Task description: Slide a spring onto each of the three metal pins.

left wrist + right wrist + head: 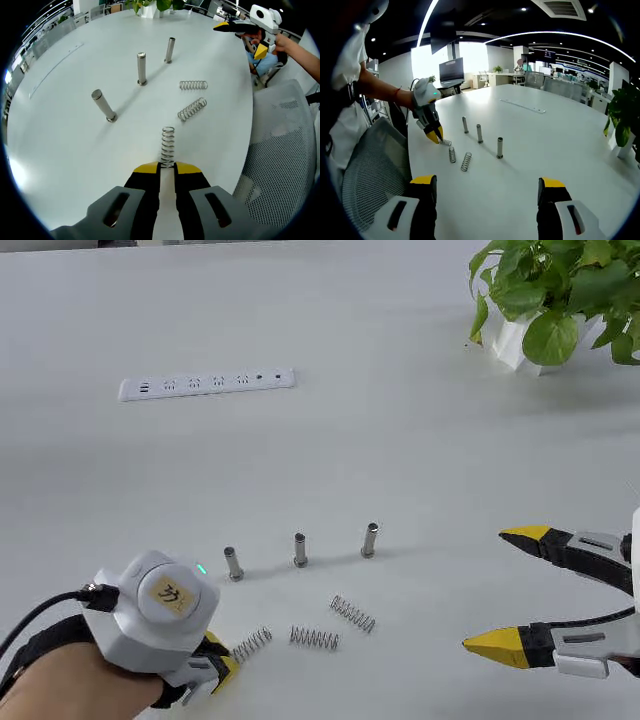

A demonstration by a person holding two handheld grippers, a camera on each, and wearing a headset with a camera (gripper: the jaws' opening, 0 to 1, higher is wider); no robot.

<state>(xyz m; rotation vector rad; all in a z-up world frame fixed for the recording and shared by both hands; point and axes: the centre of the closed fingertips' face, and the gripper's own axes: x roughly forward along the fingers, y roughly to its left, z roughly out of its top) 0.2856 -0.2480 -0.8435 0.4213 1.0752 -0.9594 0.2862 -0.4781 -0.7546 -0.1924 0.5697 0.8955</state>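
left gripper: jaws almost closed, pinching the near end of a spring that lies flat on the table; the end grip probably keeps the far end free for a pin
right gripper: wide open, empty, well apart from the work
other springs: two, loose beside the pins
pins: three, upright in a row, all bare
container: white pot at the far corner, holding a leafy plant
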